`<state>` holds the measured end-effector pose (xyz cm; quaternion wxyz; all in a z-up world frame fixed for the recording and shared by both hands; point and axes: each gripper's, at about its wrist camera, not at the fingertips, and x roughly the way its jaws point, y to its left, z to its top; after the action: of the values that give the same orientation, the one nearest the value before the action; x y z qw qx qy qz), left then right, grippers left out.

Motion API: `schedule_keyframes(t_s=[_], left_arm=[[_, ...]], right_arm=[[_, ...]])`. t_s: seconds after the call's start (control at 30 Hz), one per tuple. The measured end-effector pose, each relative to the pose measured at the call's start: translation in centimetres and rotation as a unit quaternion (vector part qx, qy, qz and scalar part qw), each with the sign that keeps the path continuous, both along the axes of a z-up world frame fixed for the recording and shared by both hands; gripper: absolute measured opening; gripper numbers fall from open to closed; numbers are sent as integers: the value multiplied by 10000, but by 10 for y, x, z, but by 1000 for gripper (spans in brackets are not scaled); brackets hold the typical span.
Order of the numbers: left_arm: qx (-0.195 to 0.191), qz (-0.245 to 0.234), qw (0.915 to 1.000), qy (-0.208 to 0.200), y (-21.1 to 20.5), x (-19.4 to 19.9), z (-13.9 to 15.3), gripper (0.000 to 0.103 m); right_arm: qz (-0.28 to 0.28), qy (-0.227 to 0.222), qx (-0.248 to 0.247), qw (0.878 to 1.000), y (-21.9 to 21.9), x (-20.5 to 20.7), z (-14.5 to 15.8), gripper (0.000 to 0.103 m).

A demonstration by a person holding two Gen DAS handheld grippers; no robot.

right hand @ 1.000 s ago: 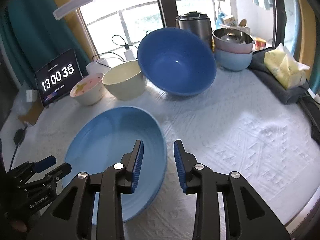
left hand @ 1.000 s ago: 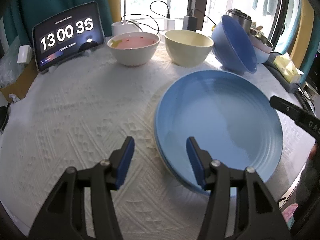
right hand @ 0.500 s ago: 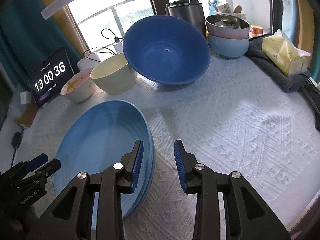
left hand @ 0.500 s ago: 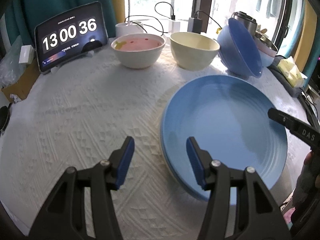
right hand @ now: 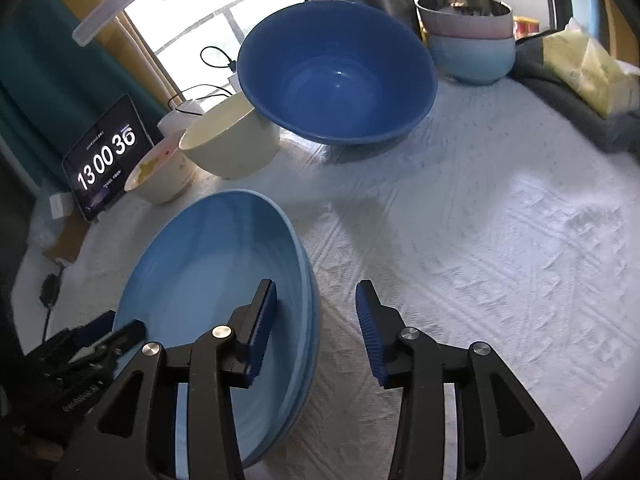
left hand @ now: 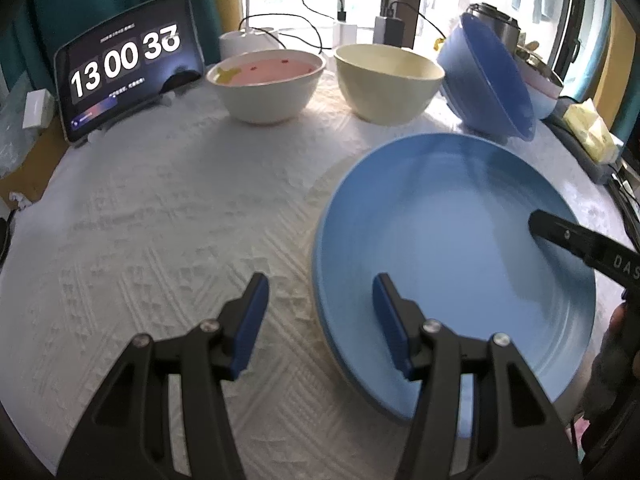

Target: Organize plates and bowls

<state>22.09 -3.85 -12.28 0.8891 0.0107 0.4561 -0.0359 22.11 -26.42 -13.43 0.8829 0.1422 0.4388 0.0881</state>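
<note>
The round light-blue glazed plate (left hand: 460, 240) shades paler toward its centre. Beyond the plate stand a deep cobalt-blue bowl (right hand: 336, 76), a plain cream ceramic bowl (left hand: 388, 80), and a white bowl with a pink interior (left hand: 266, 84) bearing a yellow mark and red specks. Under the plate lies a white embossed tablecloth (left hand: 160, 220) with geometric relief. The black tablet screen (left hand: 124, 64) shows white digits.

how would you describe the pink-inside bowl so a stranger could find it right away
Start at the tablet clock propped at the table's far left edge. Two bowls stand just right of it; take the nearer one, the white bowl. Its pink inside with a yellow shape sets it apart from the plain cream bowl beside it.
</note>
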Motion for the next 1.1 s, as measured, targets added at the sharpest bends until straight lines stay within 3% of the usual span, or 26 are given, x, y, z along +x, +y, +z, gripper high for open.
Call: schedule_keyframes(t_s=[0.17,0.43,0.57,0.77,1.1], left_arm=[[-53,-51,9999,-103,0,0,-1,56],[-477,52,9988,20,12,5,-4,64],[-768,-135,9969,127,12,3,-6,64],[-897,-444,9950,46,2,-3,-4,55],[-1024,-500,9935,48,13,-3,-4,46]], right_arm=[[101,11,137,9999,3,2,-2,42],[288,83,285,9991,13,3,-4,45],[252,109,290,9992,13,4,-4,45],[198,155,223,9994,15,4,-3,45],[92,194,91,9997,21,4,0,46]])
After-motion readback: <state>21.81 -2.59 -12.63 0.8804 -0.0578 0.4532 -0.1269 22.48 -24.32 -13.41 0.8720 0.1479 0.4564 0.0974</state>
